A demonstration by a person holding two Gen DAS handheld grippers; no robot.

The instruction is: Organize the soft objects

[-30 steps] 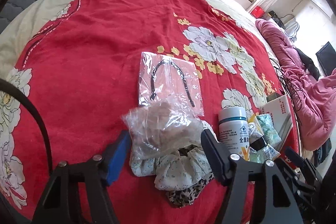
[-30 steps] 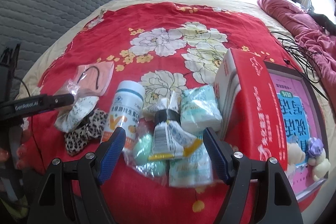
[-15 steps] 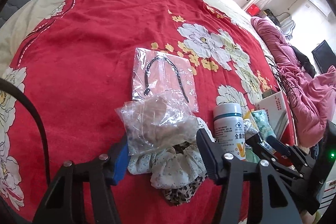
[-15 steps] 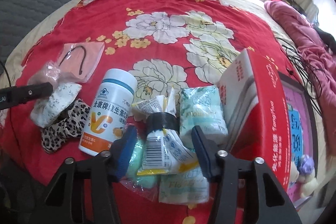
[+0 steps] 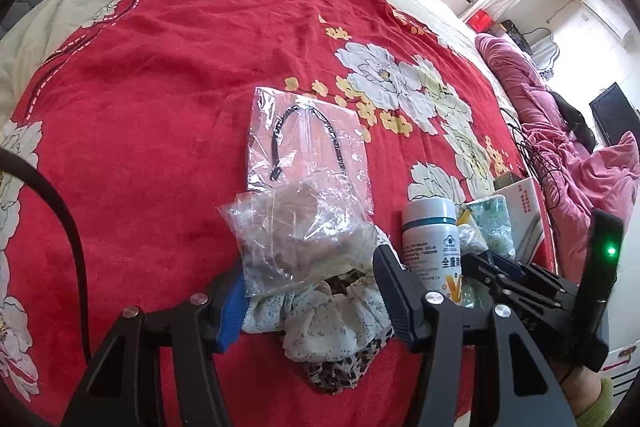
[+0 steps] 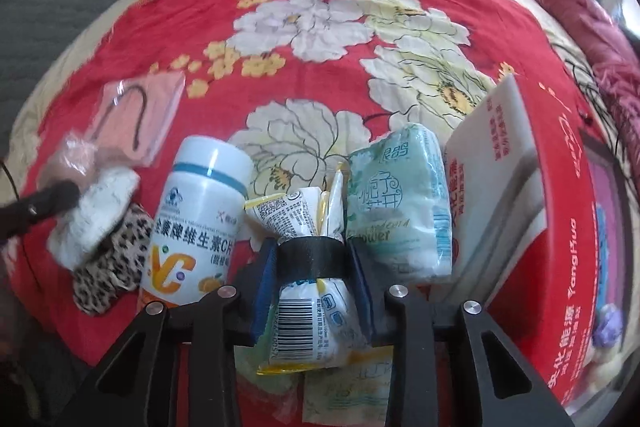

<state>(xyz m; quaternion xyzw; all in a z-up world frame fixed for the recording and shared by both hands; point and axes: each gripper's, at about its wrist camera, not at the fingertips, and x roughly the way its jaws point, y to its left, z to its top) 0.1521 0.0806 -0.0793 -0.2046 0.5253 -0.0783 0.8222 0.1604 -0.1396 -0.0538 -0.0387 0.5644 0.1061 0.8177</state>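
My right gripper (image 6: 312,267) is shut on a white and yellow squeeze tube with a black band (image 6: 310,259), lying in a pile of things on the red flowered bedspread. Beside it lie a tissue pack (image 6: 396,199) and a white vitamin bottle (image 6: 196,223). My left gripper (image 5: 308,291) is open around a crumpled clear bag (image 5: 296,235) that rests on a white floral scrunchie (image 5: 328,319) and a leopard scrunchie (image 5: 340,367). The scrunchies also show in the right wrist view (image 6: 96,215).
A flat clear packet with a black headband (image 5: 308,143) lies beyond the bag. A red and white box (image 6: 532,211) stands to the right of the pile. A pink quilt (image 5: 580,163) and cables lie at the bed's right side.
My right gripper moved down onto the tube and closed on it. My left gripper stayed open around the clear bag and shifted only slightly.
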